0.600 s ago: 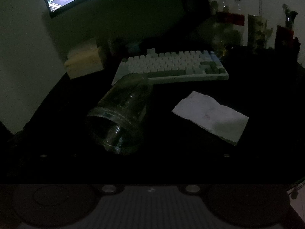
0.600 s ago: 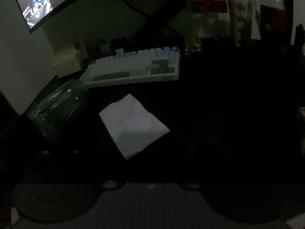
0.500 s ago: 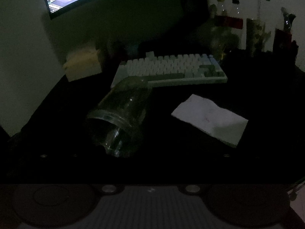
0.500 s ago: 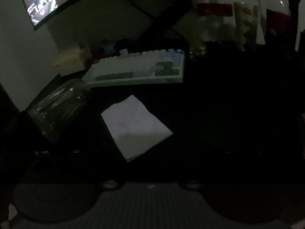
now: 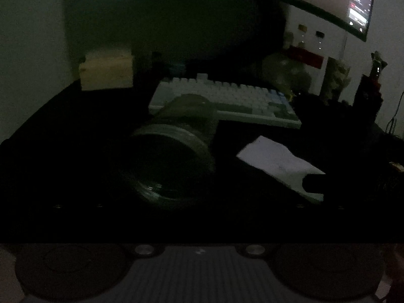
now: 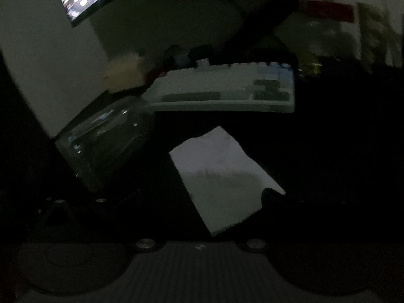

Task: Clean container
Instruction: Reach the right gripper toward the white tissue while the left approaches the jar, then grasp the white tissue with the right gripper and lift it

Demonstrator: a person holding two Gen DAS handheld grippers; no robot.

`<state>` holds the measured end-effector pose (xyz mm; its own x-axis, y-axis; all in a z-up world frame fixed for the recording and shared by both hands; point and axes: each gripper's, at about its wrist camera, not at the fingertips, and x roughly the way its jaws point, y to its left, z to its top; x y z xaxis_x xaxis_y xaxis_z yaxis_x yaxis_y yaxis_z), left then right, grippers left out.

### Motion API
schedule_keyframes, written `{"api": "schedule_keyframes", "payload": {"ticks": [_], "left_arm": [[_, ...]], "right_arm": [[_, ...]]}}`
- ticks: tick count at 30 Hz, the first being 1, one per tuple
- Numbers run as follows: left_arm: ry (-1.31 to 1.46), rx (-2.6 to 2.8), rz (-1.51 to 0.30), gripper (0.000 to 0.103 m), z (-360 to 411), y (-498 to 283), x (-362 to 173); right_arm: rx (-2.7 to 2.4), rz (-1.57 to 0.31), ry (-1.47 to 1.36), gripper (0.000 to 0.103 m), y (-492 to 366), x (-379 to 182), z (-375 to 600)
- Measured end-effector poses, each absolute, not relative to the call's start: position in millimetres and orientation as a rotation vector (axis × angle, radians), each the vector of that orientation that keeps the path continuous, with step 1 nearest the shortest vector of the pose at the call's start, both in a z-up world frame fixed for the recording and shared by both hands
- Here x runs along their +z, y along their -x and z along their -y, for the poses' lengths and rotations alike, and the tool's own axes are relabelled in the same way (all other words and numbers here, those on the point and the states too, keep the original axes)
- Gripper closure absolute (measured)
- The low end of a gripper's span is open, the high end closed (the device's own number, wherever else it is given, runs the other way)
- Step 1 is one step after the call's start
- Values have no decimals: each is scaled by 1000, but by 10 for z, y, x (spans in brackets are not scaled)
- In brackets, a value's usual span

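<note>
Very dim room. The clear jar [image 5: 174, 151] lies on its side on the dark desk [image 5: 63, 131], open mouth turned toward the left gripper's camera, closed end pointing back at the keyboard [image 5: 227, 101]. From the right wrist view the same jar [image 6: 106, 141] sits at the left, tilted across the desk edge side.

Just right of the jar, apart from it, lies a white paper towel [image 5: 277, 161], flat, creased. In the right wrist view the towel [image 6: 222, 176] fills the centre, and one dark fingertip [image 6: 271, 197] of the right gripper overlaps its right corner; contact cannot be confirmed. That tip also shows dark against the towel in the left view.

Left gripper: fingers lost in the dark; jaws at their widest, nothing seen between them. Right gripper: likewise spread wide, gripping nothing.

Behind: a pale box [image 5: 107, 72] at back left, a lit monitor [image 5: 353, 7] above, bottles [image 5: 310, 55] at back right.
</note>
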<state>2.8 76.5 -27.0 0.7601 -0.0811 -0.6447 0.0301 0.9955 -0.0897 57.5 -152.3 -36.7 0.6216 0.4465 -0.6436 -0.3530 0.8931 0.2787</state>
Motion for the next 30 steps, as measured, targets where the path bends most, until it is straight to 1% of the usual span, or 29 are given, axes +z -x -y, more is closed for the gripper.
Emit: {"api": "schedule_keyframes", "payload": {"ticks": [6,10,15,19,23,27,30], "left_arm": [[54,-24,-652,0,-764,-37,-282],[43,19,-638,0,-715,-40,-267],[39,-7,-673,0,-734,-91,-310],[13,-94,-707,0,-752,-157,-376],[-15,-74,-730,0,-750,-179,-423],[-4,-53,-701,0,-796,-151,-412],[-2,-31,-667,0,-832,-105,-402]], "right_arm": [[541,-830,38,0,-694,-166,1385],[539,-889,102,0,-798,-199,1319],[532,-947,219,0,-981,-236,1185],[572,-940,253,0,-1172,-193,1082],[664,-897,200,0,-1370,-167,1072],[683,-876,172,0,-1551,-188,1142],[672,-885,267,0,-1634,-226,1120]]}}
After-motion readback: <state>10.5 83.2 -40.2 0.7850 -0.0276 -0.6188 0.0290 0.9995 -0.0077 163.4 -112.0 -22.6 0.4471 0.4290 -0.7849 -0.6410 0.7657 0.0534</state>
